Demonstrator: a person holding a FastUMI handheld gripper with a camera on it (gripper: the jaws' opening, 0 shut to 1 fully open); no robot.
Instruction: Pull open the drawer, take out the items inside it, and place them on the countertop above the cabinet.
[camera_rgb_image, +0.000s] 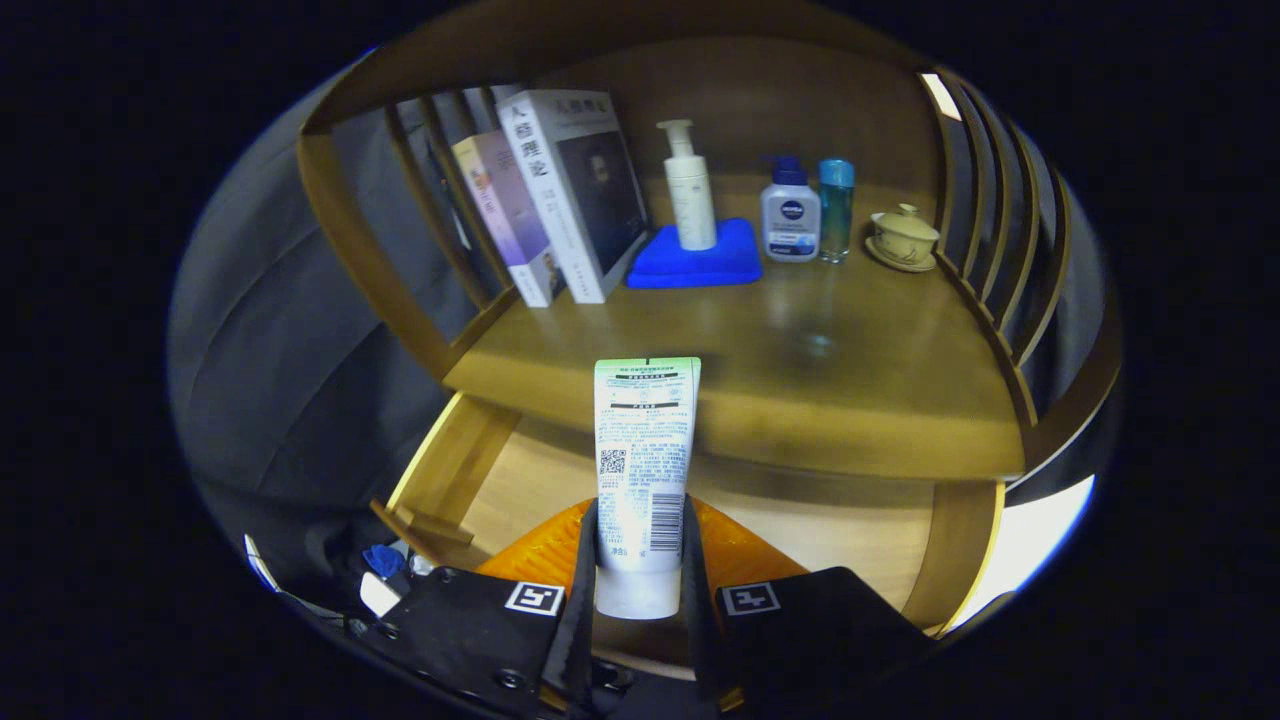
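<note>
We held the tube (643, 470) in the tool (640, 560), with both fingers closed against its lower part, one on each side, so that it stood upright with the cap end down and the flat crimped end up. This grip kept the tube straight and its long body ahead of the fingers, which we judged useful for setting it down standing or laying it flat. The tube was above the open drawer (520, 480), whose pale wooden bottom showed below it, and just in front of the front edge of the counter (800, 380). An orange thing (735, 550) lay in the drawer right beneath the fingers; we could not tell what it was.

The near part of the counter was bare, so we judged it the natural place for the tube. Further back stood the books (560, 200) leaning on the side rails, a pump bottle (690, 190) on a blue cloth (695, 262), a white bottle (790, 215), a blue bottle (836, 208) and a lidded cup (903, 238), all well apart from the tube.
</note>
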